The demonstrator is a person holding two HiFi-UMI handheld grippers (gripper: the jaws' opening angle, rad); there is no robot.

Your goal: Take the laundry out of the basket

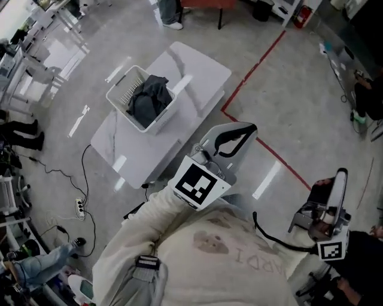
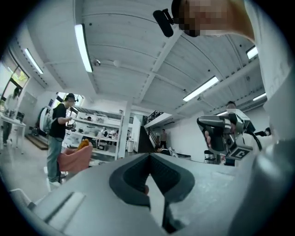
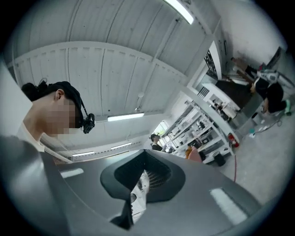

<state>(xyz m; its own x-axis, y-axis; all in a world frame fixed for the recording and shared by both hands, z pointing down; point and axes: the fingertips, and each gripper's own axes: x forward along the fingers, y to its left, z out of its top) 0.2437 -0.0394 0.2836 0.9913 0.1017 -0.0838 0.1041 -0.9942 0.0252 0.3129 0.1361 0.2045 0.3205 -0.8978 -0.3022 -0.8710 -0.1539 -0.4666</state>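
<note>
A white laundry basket stands on a white table ahead of me in the head view. Dark grey laundry is heaped inside it. My left gripper is held close to my chest, well short of the table, jaws together and nothing between them. In the left gripper view it points up at the ceiling. My right gripper hangs by my right side, far from the basket, and is also shut and empty. The right gripper view looks up past my head; no laundry shows there.
A red tape line runs across the concrete floor right of the table. A power strip and cable lie on the floor at the left. People stand at the far side and left edge. Shelving lines the left wall.
</note>
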